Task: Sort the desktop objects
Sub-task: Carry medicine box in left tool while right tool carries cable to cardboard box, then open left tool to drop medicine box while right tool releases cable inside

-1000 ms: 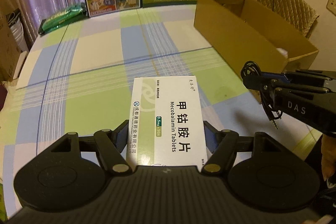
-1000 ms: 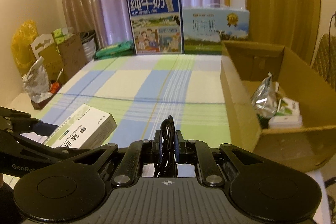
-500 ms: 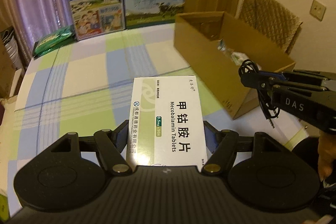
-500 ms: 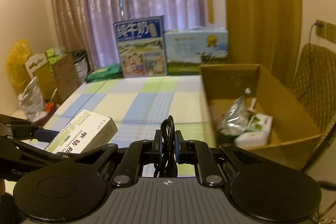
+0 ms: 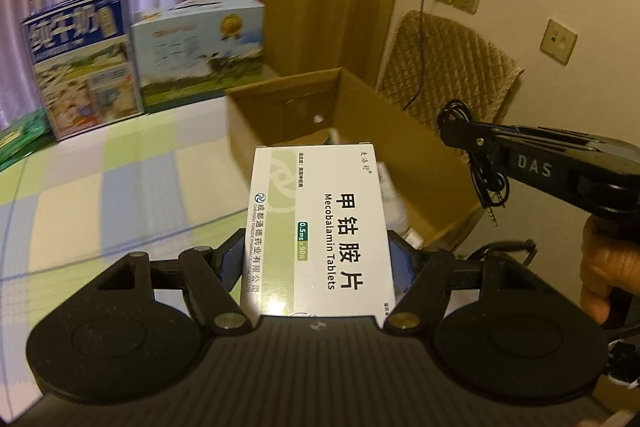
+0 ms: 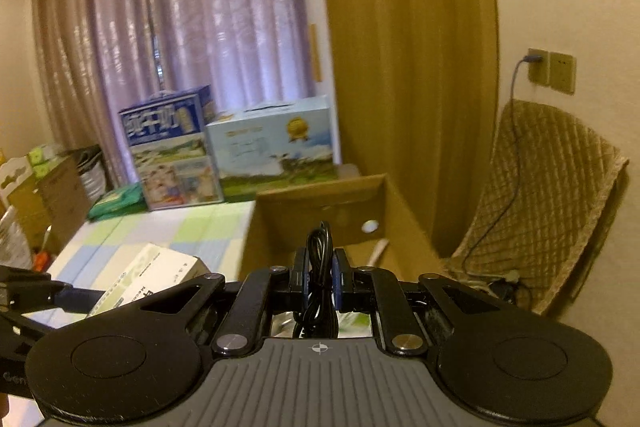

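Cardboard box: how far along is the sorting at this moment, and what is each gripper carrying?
Done: the cardboard box already holds some pale items, too hidden to identify. In hand: the left gripper is shut on the Mecobalamin tablet box, held before the box's open top; the right gripper is shut on a coiled black cable, also at the box. Left: releasing both inside. The checked tablecloth shows nothing else loose.

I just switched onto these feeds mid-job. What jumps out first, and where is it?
Dead centre of the left wrist view, the white Mecobalamin Tablets box sits clamped in the left gripper, held up in front of the open cardboard box. To its right, the right gripper pinches a coiled black cable, its plug dangling near the carton's right wall.
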The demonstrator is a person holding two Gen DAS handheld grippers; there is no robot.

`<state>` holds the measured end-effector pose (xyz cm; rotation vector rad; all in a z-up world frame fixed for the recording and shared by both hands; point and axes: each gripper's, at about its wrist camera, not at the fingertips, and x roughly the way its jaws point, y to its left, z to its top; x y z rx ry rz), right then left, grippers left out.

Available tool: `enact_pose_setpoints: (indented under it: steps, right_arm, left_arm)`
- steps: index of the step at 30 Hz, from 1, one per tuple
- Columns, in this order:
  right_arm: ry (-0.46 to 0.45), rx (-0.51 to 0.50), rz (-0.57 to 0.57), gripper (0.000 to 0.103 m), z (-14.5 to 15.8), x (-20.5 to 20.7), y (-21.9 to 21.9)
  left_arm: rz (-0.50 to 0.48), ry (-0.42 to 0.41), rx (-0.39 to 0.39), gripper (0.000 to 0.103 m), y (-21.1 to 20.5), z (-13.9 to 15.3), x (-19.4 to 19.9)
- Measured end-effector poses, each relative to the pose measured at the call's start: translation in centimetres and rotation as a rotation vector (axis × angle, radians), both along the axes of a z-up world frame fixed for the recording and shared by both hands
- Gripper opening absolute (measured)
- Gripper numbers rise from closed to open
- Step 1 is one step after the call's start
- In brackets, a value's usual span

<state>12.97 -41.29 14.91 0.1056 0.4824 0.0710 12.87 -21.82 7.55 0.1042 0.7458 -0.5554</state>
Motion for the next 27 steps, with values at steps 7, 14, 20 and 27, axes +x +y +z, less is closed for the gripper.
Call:
enact_pose_setpoints:
  steps: [7, 14, 20, 27]
  right_arm:
    - [0.01, 0.0, -0.02, 0.008, -0.3, 2.7, -3.1]
    - [0.016, 0.009, -0.025, 0.008, -0.8, 4.6, -4.3]
    - [0.023, 0.016, -0.03, 0.008, -1.3, 5.4, -4.7]
    - [0.043, 0.031, -0.02, 0.008, -2.0, 5.7, -4.4]
  left_arm:
    - [-0.029, 0.01, -0.022, 0.067, -4.1, -0.6, 3.0]
    - [-0.032, 0.02, -0.045, 0.067, -6.1, -1.6, 5.3]
    - [-0.028, 0.03, -0.046, 0.076, -5.9, -2.2, 7.2]
    - [0.007, 0.026, -0.038, 0.076, -3.4, -2.3, 7.0]
